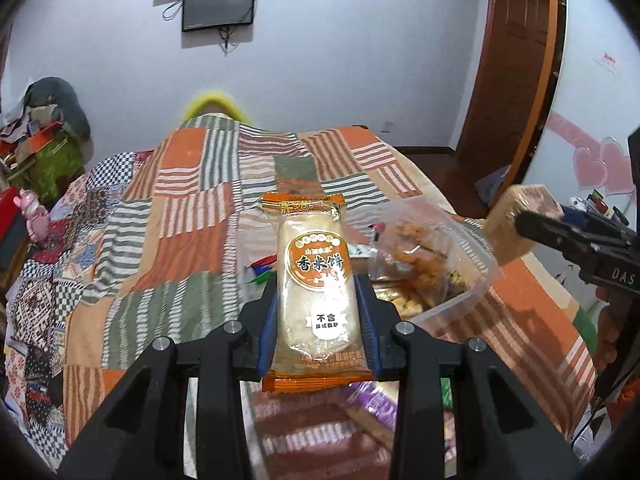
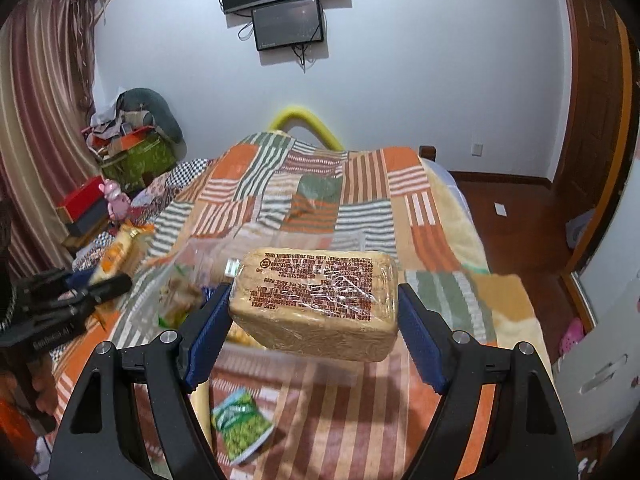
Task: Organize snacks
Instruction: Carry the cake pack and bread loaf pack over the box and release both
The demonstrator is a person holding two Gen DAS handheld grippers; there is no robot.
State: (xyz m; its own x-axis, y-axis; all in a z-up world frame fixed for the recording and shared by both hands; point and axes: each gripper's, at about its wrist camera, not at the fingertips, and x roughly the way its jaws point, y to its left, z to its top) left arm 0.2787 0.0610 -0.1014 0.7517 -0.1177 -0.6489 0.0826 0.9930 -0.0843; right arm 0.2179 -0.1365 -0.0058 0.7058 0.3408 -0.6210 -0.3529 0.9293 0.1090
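My left gripper point(image 1: 317, 304) is shut on an orange-trimmed rice cracker packet point(image 1: 313, 288), held upright above the patchwork bed. My right gripper point(image 2: 314, 316) is shut on a tan wrapped snack block point(image 2: 316, 304) with brown print, held above a clear plastic container point(image 2: 280, 356). In the left wrist view the same container point(image 1: 452, 300) sits just right of my left gripper and holds several snacks; the right gripper point(image 1: 524, 220) with its block point(image 1: 516, 224) hangs at the far right. In the right wrist view the left gripper point(image 2: 120, 280) with its packet point(image 2: 118, 252) is at the left.
A green snack bag point(image 2: 242, 424) lies on the bed point(image 2: 436, 208) near me. A purple-wrapped snack point(image 1: 376, 404) lies under my left gripper. Boxes and a pink toy point(image 2: 114, 200) stand at the bed's left. A wooden door point(image 2: 592, 92) is at right.
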